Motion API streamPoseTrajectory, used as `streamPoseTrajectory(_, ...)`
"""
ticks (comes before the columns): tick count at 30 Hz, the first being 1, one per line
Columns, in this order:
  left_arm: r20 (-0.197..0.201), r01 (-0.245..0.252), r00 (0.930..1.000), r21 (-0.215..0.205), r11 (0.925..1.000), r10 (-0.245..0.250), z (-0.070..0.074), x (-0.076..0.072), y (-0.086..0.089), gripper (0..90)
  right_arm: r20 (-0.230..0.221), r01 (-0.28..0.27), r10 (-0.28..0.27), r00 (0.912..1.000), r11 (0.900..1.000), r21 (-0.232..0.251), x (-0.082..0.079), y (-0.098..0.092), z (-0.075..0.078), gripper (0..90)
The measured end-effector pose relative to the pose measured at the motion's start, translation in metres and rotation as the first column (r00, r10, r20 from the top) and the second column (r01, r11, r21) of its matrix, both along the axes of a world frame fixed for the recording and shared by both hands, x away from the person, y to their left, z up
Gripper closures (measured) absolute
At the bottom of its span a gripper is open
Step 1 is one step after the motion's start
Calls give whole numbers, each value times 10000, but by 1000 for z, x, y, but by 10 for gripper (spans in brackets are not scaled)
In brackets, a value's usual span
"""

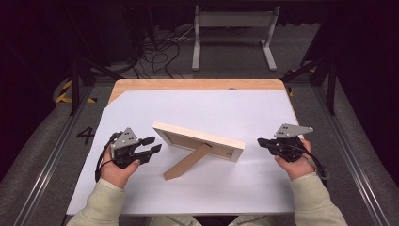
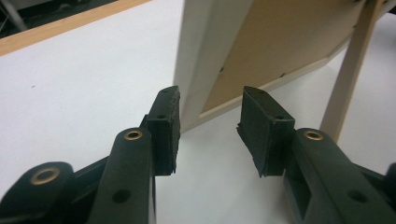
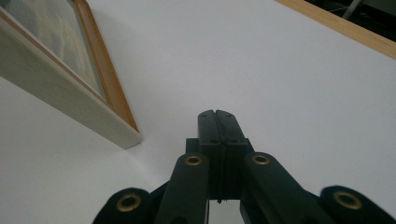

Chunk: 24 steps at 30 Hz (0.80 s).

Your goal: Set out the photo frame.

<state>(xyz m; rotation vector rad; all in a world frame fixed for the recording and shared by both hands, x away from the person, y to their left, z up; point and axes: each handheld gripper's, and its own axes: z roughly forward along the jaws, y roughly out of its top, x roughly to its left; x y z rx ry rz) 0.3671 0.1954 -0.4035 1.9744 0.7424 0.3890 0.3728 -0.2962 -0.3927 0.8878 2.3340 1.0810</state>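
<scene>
One picture frame stands near the middle of the white tabletop, propped upright on its single wooden leg, which reaches toward the near edge. Two grippers flank it. The left gripper sits just off the frame's left end with its jaws apart and nothing pressed between them; in the left gripper view the frame's corner lies just beyond the pads. The right gripper rests near the frame's right end with its jaws together, holding nothing. The step looks like letting go of the standing frame. To do it well, draw the left gripper straight back from the corner, pads wide, without brushing the edge or the leg, so the frame doesn't tip.
</scene>
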Motion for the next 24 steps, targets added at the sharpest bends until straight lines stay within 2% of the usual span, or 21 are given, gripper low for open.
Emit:
streamPoseTrajectory(4, 126, -200, 9997, -111, 9997, 201, 2, 1, 6, 570, -26, -100, 100, 9999, 9998, -183, 2, 6, -6, 900)
streamPoseTrajectory(5, 242, -331, 9992, -51, 9994, 333, 3, 2, 9, 564, -73, -156, 154, 9999, 9994, -299, 4, 10, -12, 900)
streamPoseTrajectory(8, 382, -478, 9981, 78, 9988, 475, 3, 2, 12, 543, -129, -253, 247, 9996, 9986, -467, 5, 17, -17, 900)
streamPoseTrajectory(13, 412, -645, 9971, 151, 9978, 638, 2, 3, 15, 525, -231, -525, 512, 9984, 9971, -560, 6, 29, -24, 900)
streamPoseTrajectory(16, 261, -564, 9980, -208, 9982, 570, 1, 3, 17, 518, -362, -692, 671, 9971, 9957, -609, 8, 35, -29, 900)
streamPoseTrajectory(18, 243, -562, 9981, -297, 9980, 569, 0, 2, 18, 514, -493, -806, 775, 9958, 9947, -643, 10, 38, -33, 900)
streamPoseTrajectory(24, 239, -613, 9978, -150, 9980, 616, -2, 3, 20, 500, -821, -1153, 1094, 9906, 9907, -718, 11, 45, -42, 900)
